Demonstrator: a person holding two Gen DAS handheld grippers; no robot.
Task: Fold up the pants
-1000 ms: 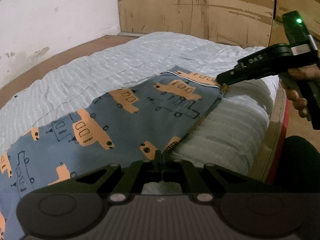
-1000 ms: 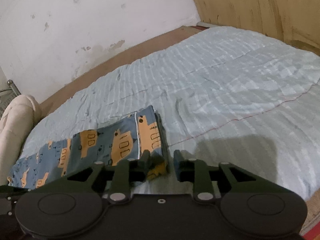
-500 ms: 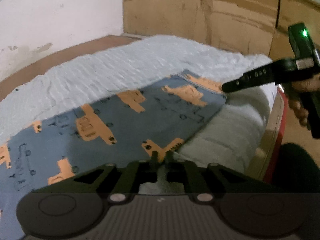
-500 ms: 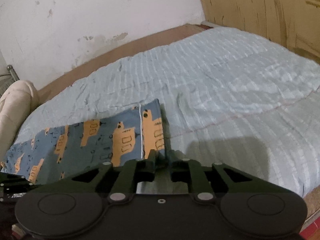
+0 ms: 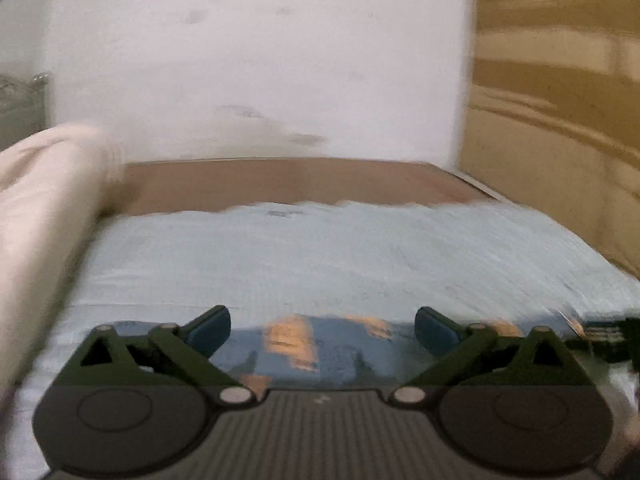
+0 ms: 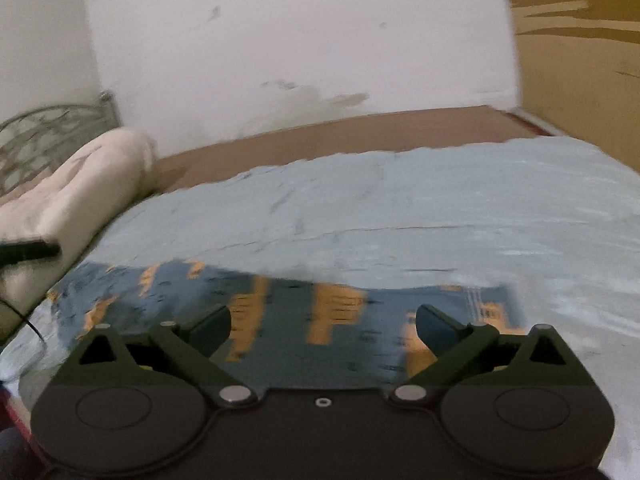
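Both tools stand with jaws spread wide and empty: the left gripper (image 5: 322, 326) and right gripper (image 6: 323, 325) hover low over the blue cotton pants with orange truck print (image 6: 280, 312), likely free for the next pinch. Pants lie flat at lower centre on the pale blue quilted bedspread (image 6: 400, 216); cream rolled bedding (image 6: 76, 184) upper left, stained white wall (image 6: 280, 40) behind.

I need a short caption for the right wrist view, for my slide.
Open right tongs above patterned pants lying on a light blue bedspread.
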